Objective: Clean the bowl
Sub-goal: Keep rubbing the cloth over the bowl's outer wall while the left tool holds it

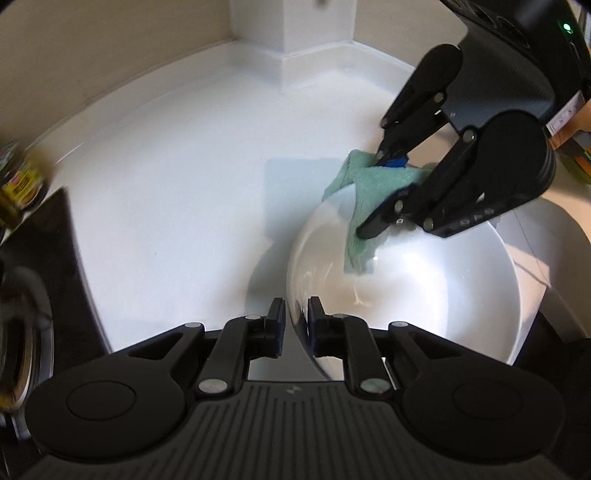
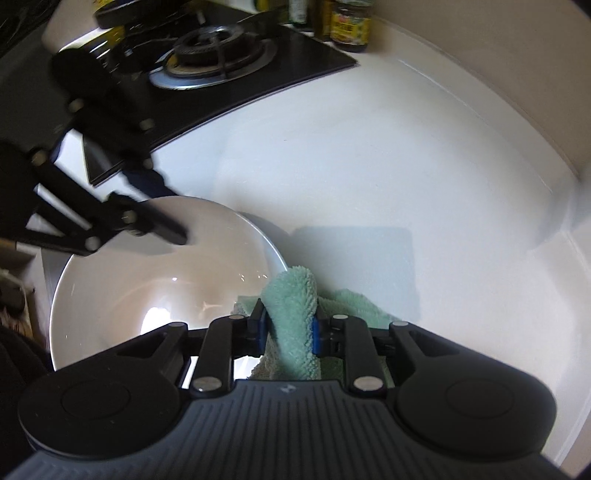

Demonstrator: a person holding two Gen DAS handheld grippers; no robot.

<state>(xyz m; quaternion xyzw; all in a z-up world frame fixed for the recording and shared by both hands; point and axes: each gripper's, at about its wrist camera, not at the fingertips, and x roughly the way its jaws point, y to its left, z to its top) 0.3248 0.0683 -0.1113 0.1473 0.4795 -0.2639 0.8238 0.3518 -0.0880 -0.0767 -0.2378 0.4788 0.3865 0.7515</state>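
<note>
So I've got a white bowl (image 1: 424, 295) sitting on the white counter (image 1: 177, 206), close to the front edge, with the black hob (image 2: 258, 74) off to its left side.

My right gripper (image 2: 288, 328) is clamped on a mint green cloth (image 2: 293, 317). In the right wrist view a fat roll of the terry sits squeezed between the two blue pads (image 2: 316, 334), and more of the cloth bunches up underneath and to the right of the fingers. From the left wrist view the same gripper comes in from the upper right, pointing steeply down at the far rim of the bowl, and the cloth drapes from the fingers over that rim and hangs down onto the inner wall. So the cloth is partly inside the bowl, partly still outside on the far side.

My left gripper (image 1: 295, 325) is at the near side of the bowl. The bowl's rim runs right through the gap between its two fingers, one finger outside the wall and one inside. The jaws are only partly closed, and I can see a sliver of space on both sides of the rim, so it straddles the edge without pinching it.

Back by the wall there's a jar with a yellow label (image 2: 349, 26) next to the hob, and the gas burner (image 2: 218, 55) is a bit blurred.
</note>
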